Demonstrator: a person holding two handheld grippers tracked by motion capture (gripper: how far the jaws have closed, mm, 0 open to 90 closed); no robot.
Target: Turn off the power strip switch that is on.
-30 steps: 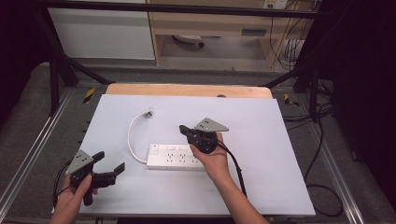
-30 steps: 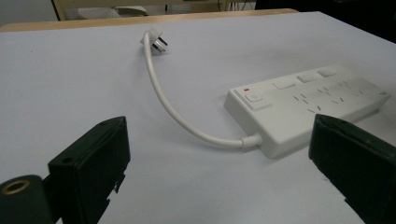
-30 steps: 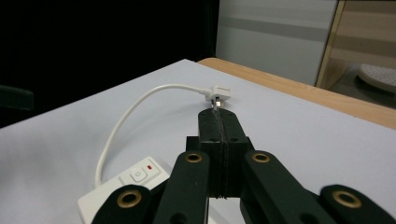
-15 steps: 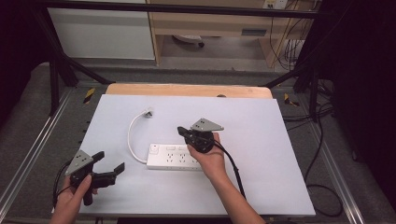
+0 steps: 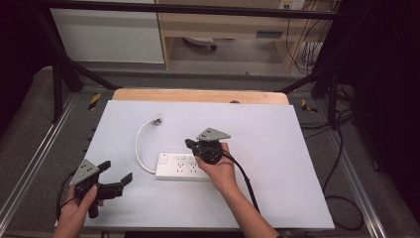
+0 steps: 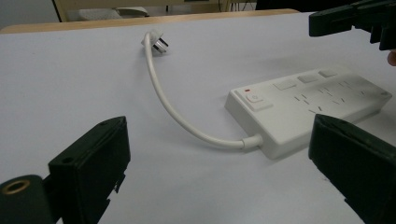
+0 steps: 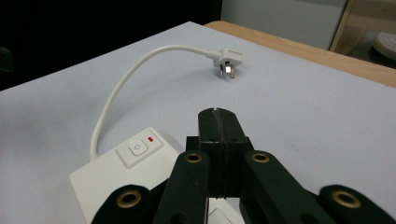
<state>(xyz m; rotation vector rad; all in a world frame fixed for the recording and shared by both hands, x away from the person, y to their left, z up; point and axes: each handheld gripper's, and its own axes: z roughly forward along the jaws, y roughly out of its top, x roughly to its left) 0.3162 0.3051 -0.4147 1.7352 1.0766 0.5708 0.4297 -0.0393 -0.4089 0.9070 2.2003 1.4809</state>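
Shifted slightly along the power strip [image 5: 182, 166], right claw [image 7: 218, 116] pressed shut on nothing, poised above the switch [image 7: 135, 149], likely to press it. Rested wide open at the counter [image 5: 297, 163] corner, left claw [image 5: 115, 174]. Lay mid-counter, strip.

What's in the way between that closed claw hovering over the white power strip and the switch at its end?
Nothing visible. The right gripper, fingers pressed together, sits above the power strip. The switch lies just beside and below it, uncovered. The white cord curves away from that end, off to the side.
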